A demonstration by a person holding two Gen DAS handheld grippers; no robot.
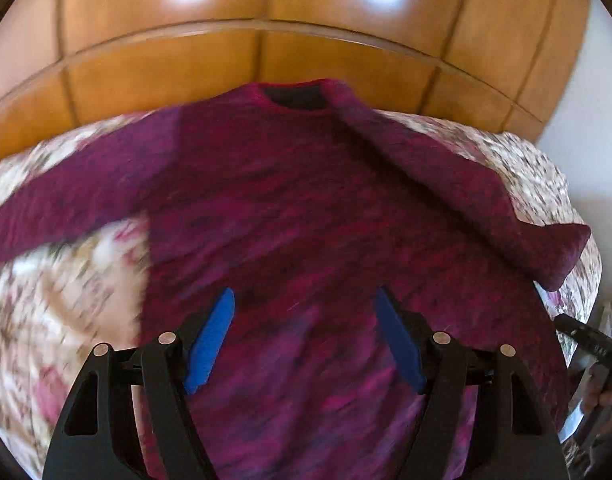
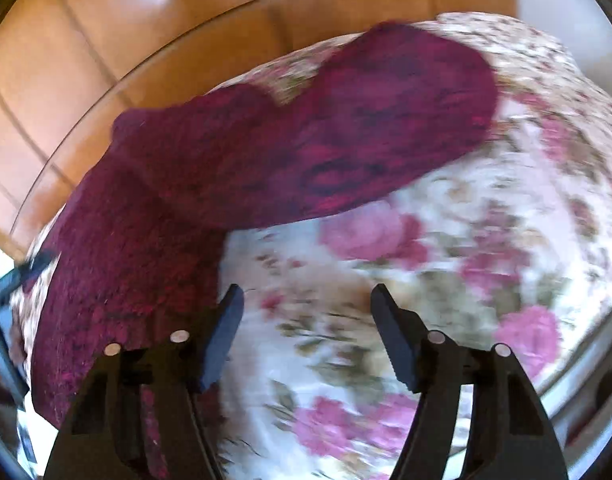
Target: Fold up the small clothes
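Note:
A magenta knit sweater (image 1: 306, 200) lies spread flat on a floral bedspread (image 1: 66, 288), neck toward the wooden headboard. Its left sleeve (image 1: 66, 200) stretches out to the left; its right sleeve (image 1: 465, 184) runs out to the right. My left gripper (image 1: 306, 300) is open and empty above the sweater's lower body. In the right wrist view the sweater's side (image 2: 126, 248) and its right sleeve (image 2: 345, 128) show. My right gripper (image 2: 306, 296) is open and empty above the bedspread (image 2: 425, 280), just right of the sweater's edge.
A wooden headboard (image 1: 266, 52) stands behind the bed, also showing in the right wrist view (image 2: 106, 40). The other gripper's black body (image 1: 589, 340) shows at the right edge of the left wrist view. A white wall (image 1: 585, 120) is at the right.

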